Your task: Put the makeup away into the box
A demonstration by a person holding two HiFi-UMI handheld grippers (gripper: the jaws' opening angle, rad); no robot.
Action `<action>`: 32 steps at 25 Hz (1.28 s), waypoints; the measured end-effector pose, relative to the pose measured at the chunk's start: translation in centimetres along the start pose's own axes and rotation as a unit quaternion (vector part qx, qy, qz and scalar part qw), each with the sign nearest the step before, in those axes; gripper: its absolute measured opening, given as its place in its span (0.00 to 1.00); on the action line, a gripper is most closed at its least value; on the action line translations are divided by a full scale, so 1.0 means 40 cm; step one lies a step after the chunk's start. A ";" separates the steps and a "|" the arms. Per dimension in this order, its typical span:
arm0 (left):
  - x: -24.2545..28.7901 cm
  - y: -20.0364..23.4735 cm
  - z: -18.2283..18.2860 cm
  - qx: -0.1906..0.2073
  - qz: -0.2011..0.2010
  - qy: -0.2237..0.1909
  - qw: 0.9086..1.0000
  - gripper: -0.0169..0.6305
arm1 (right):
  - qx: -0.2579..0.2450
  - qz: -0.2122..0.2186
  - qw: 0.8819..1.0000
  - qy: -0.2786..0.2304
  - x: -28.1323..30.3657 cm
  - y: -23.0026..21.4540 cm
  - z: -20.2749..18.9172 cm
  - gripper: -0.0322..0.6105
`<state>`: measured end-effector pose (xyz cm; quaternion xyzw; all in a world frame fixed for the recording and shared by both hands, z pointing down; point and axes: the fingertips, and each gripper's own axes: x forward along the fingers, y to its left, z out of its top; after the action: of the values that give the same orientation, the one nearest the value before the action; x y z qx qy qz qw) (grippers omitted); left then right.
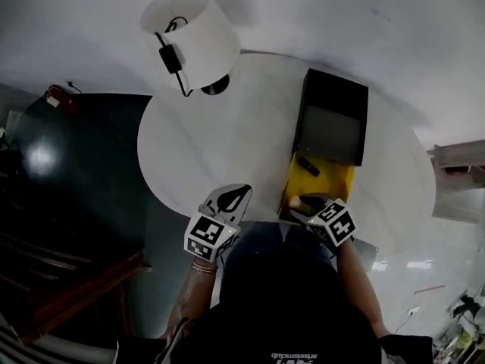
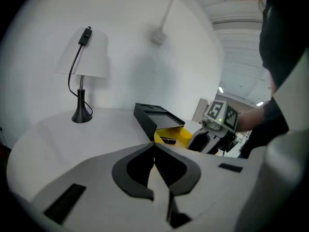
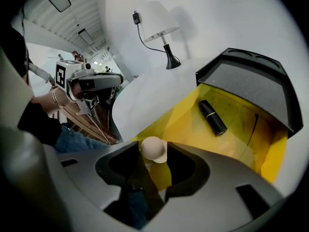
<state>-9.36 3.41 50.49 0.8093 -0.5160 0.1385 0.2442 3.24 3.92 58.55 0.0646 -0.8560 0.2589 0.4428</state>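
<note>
The table (image 1: 227,142) is carrying a lamp (image 1: 198,36) and the box (image 3: 270,153), which is standing open with its black lid tipped back. The left gripper (image 2: 154,145) is hovering empty beside the box, jaws pressed together. The right gripper (image 3: 153,145) is pointing down over the box's near edge, jaws spread wide. A lipstick (image 3: 213,117) is already lying on the yellow floor inside. A sponge (image 3: 154,151) is sitting between the right jaw tips, seemingly loose and about to drop in. No other makeup is showing outside the box, so the task is probably nearing its end.
</note>
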 end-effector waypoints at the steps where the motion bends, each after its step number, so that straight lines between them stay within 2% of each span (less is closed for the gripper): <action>1: 0.000 -0.001 0.001 0.000 -0.002 0.001 1.000 0.05 | 0.000 0.000 1.000 0.001 0.000 0.002 -0.001 0.36; 13: -0.009 0.000 -0.002 0.012 -0.007 0.007 1.000 0.05 | 0.000 -0.013 1.000 -0.015 -0.033 -0.010 0.011 0.38; 19: -0.012 0.010 0.003 0.004 0.007 0.005 1.000 0.05 | -0.003 -0.021 0.999 -0.031 -0.065 -0.028 0.023 0.39; 24: 0.007 0.002 0.015 -0.003 0.011 0.003 1.000 0.05 | 0.000 -0.027 0.998 -0.063 -0.106 -0.050 0.043 0.39; 29: 0.029 -0.026 0.049 0.014 0.004 -0.001 1.000 0.05 | 0.000 -0.050 0.992 -0.118 -0.171 -0.077 0.083 0.39; 32: 0.046 -0.032 0.069 0.020 0.008 -0.009 1.000 0.05 | -0.004 -0.071 0.986 -0.150 -0.217 -0.107 0.098 0.28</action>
<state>-7.48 0.98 48.72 0.8110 -0.5219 0.1437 0.2220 7.05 -2.76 51.48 0.1614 -0.9072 0.2105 0.3266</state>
